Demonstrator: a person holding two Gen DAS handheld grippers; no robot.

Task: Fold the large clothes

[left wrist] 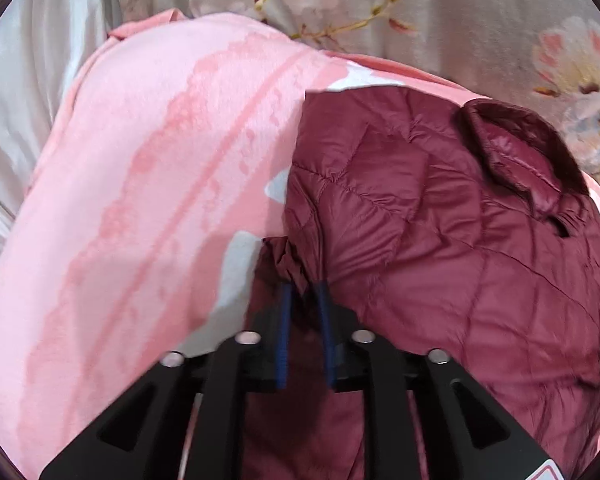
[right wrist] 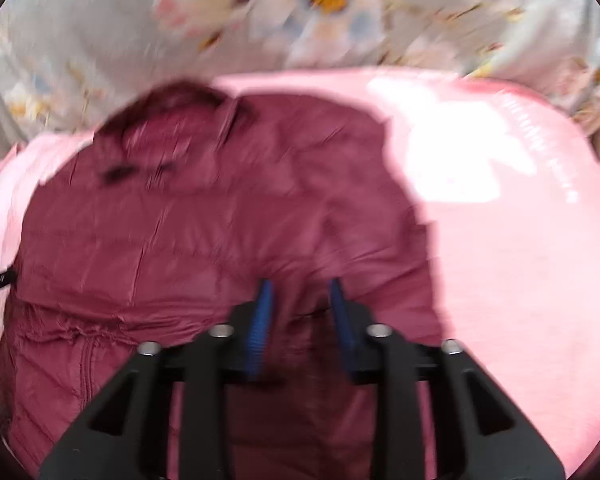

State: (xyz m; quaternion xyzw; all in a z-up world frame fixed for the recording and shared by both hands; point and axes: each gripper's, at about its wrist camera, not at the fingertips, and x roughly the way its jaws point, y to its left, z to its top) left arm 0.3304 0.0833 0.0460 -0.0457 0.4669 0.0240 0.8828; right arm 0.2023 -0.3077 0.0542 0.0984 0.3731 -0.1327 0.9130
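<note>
Left wrist view: a maroon quilted puffer jacket (left wrist: pixel 440 220) lies on a pink fleece blanket (left wrist: pixel 140 200) spread over a pale floral bedsheet (left wrist: pixel 480 12). The left gripper (left wrist: pixel 305 292) stands slightly parted, a gathered fold of the jacket's left edge between its blue pads (left wrist: pixel 286 320); whether they pinch it, I cannot tell. Open blanket stretches left.

Right wrist view, blurred: the right gripper (right wrist: pixel 302 292) hangs parted over the jacket's near right part, gripping nothing. Bare blanket lies right.

light: bright, soft | right view: motion-blurred, glare on pink blanket (right wrist: pixel 480 152) | edges: fisheye-warped, dark
</note>
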